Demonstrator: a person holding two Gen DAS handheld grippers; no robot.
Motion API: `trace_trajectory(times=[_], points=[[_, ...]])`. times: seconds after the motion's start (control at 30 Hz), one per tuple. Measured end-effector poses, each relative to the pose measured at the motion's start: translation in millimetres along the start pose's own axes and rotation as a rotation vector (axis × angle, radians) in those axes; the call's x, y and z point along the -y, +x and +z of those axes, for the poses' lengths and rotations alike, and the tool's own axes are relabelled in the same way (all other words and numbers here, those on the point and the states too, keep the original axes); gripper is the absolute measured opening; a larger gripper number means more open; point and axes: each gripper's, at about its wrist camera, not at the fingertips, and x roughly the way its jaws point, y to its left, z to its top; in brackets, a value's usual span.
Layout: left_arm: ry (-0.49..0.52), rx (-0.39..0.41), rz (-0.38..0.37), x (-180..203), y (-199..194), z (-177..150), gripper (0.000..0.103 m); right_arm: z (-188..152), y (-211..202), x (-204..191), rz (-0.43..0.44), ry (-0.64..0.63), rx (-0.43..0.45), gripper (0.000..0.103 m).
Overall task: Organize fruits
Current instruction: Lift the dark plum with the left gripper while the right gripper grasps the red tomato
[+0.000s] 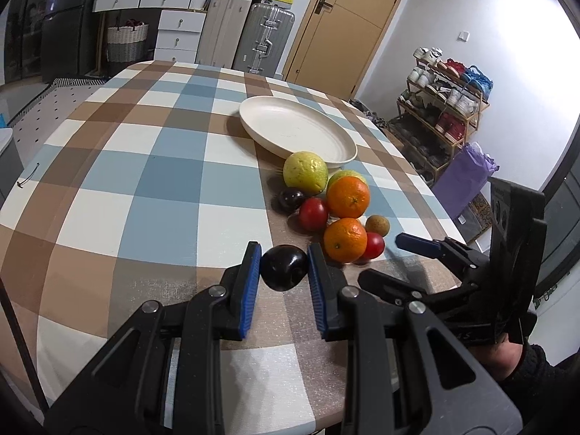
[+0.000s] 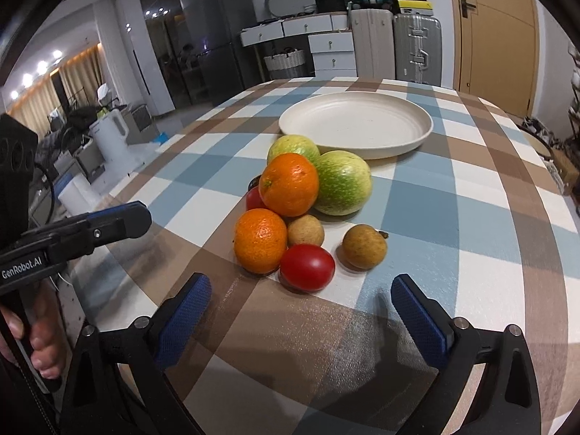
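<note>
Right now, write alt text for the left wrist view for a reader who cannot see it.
The left hand-held gripper is shut on a dark plum above a checked tablecloth. Just beyond lies a cluster of oranges, red tomatoes, a yellow-green fruit and another dark plum, before an empty cream plate. The right hand-held gripper's blue-padded finger enters from the right.

Both cameras ride low over the desk [image 1: 152, 181], each looking forward and downward along its own fingers toward the far door. The left wrist view sits left of the fruit pile [image 1: 337, 203]; the right wrist view sits close before it. Both share the pile, the white plate [image 2: 357, 123] and the suitcases [image 2: 417, 47].
</note>
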Motion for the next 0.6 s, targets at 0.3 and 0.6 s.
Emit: trace_trajectory(times=[0.3,0.6], points=[[-0.002,-0.006,0.004,-1.9,2.1,0.2,0.023,4.6,9.8,4.2,0.021,0.012,-0.032,0.064],[0.001,-0.005,0.016,-1.4,3.0,-1.0,0.023,1.6,7.3,9.0,0.086,0.019,-0.028,0.049]])
